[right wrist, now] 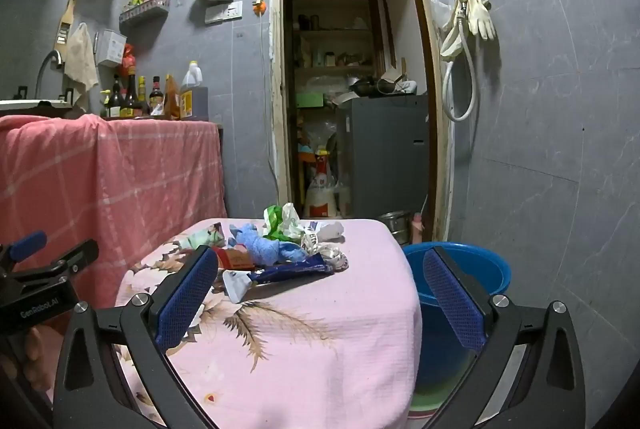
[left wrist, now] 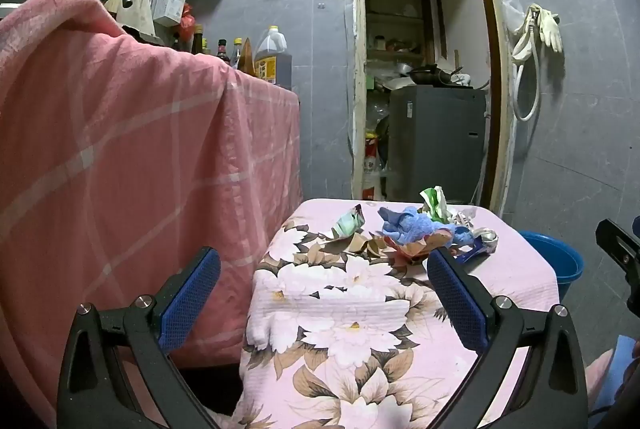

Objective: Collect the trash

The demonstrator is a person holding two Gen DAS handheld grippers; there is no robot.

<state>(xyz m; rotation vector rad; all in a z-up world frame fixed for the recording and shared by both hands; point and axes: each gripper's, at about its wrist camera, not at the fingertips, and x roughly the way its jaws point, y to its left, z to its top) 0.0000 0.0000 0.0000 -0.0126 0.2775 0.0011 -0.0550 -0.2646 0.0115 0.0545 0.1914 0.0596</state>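
Between my two sets of blue pads nothing is caught: I have the left gripper [left wrist: 324, 269] spread wide over the near half of the small table [left wrist: 344, 313], and the right gripper [right wrist: 320, 271] just as wide, its left finger over the table's flowered cloth and its right finger in front of the blue basin [right wrist: 492, 269]. Neither touches anything. Just ahead of both lies the trash pile [right wrist: 280, 249] on the far part of the tabletop: a crumpled blue cloth [left wrist: 412, 225], a green-and-white wrapper [right wrist: 282, 223] behind it, a dark blue foil packet [right wrist: 292, 269] at the front, a red-brown wrapper [right wrist: 236, 259], and a pale green packet [left wrist: 348, 223] off to the left. The basin sits on the floor just to the right of the table. To the left stands a counter draped in pink checked cloth [left wrist: 132, 157], with bottles [right wrist: 132, 97] on top. Behind the table a doorway [right wrist: 348, 69] opens onto a storeroom, and rubber gloves [right wrist: 480, 15] hang on the grey wall beside it.
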